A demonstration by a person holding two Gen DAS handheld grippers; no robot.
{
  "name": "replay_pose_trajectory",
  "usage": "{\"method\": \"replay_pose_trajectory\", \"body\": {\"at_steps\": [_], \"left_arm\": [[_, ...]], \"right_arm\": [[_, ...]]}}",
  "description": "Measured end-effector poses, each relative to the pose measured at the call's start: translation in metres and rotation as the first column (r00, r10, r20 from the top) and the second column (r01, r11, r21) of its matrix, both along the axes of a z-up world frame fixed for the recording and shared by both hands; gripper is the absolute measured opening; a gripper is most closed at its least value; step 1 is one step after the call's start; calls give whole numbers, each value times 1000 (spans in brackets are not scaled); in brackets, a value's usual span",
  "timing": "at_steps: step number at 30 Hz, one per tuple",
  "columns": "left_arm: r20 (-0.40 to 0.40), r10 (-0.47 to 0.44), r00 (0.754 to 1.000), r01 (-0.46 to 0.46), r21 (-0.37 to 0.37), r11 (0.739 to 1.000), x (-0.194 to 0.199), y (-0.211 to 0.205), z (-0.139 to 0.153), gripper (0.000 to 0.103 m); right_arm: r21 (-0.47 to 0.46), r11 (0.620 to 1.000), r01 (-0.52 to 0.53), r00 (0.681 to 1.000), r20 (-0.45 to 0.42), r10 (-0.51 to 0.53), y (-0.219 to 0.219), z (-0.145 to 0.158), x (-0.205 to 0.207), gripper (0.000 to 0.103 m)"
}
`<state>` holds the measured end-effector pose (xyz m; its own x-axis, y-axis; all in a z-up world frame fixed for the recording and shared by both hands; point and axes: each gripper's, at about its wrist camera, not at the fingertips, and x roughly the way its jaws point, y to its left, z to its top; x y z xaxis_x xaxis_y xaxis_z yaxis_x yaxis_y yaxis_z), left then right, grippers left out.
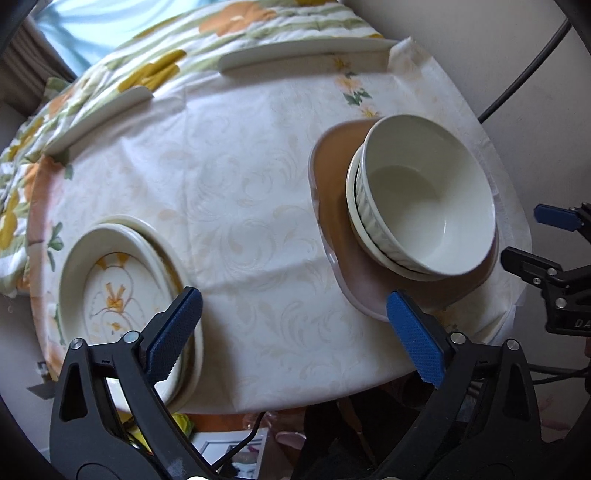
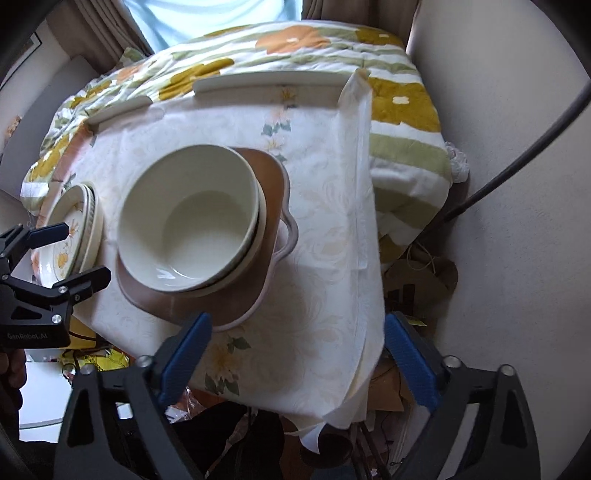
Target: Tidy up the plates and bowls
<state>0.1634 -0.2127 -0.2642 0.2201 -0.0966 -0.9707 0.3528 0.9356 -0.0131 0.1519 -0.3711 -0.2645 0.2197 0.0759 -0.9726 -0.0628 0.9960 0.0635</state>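
1. We have the left gripper [image 1: 293, 332] hanging above the surface [image 1: 240, 192], jaws spread wide, nothing between the blue pads [image 1: 173, 332].
2. Over to the right gripper [image 2: 297, 354]: wide apart as well, empty, poised over the near edge of the cloth.
3. The bowls [image 2: 188, 218] sit nested, white, at least two deep, on a brown mat [image 2: 273, 177] towards the right side of the surface.
4. The plates [image 1: 118, 295] are stacked at the left edge, flower pattern on the top one; the left gripper's left pad overlaps them in our view, though we cannot tell whether it touches.
5. Between the stacks we see only bare cloth, a pale swirl-patterned tablecloth [image 2: 325, 229] with small flowers printed along it.
6. At the far edge, two pale curved rims [image 1: 295, 55] poke up, maybe more plates, hard to say through this lens.
7. Beyond lies a quilt [image 2: 402, 110] with big orange and mustard flowers, then curtains [image 2: 92, 33] and a bright window.
8. A dark cable [image 2: 517, 155] runs down the right, and clutter lies on the floor [image 2: 498, 258] below.
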Motion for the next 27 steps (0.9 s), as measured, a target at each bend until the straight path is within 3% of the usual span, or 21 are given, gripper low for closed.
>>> {"method": "replay_pose_trajectory", "body": {"at_steps": [6, 8, 10, 12, 16, 17, 20, 21, 27], "left_arm": [[-85, -23, 996, 22, -12, 1000, 13, -9, -24, 85], [-112, -31, 993, 29, -18, 999, 15, -13, -32, 73], [-132, -37, 991, 32, -40, 999, 18, -15, -40, 69], [-137, -46, 990, 41, -40, 998, 19, -19, -46, 63], [-152, -73, 986, 66, -50, 997, 21, -29, -56, 39], [-155, -78, 985, 70, -57, 996, 21, -31, -57, 29], [-132, -106, 986, 99, -55, 994, 20, -38, -57, 19], [-127, -122, 984, 115, -62, 991, 19, -41, -57, 17], [-88, -158, 984, 153, -54, 987, 14, -47, -54, 16]], "right_arm": [[40, 998, -47, 996, -79, 50, 14, -22, 15, 50], [40, 997, -70, 993, -96, 73, 18, -29, 20, 43], [43, 995, -86, 990, -112, 90, 20, -37, 24, 36], [39, 995, -93, 989, -110, 97, 21, -41, 25, 36], [67, 993, -97, 990, -97, 104, 20, -49, 26, 32], [75, 992, -103, 989, -95, 110, 21, -52, 26, 29], [87, 987, -132, 987, -81, 139, 26, -56, 24, 20], [92, 986, -140, 986, -76, 147, 29, -57, 24, 16], [103, 983, -152, 988, -8, 153, 32, -57, 12, 15]]}}
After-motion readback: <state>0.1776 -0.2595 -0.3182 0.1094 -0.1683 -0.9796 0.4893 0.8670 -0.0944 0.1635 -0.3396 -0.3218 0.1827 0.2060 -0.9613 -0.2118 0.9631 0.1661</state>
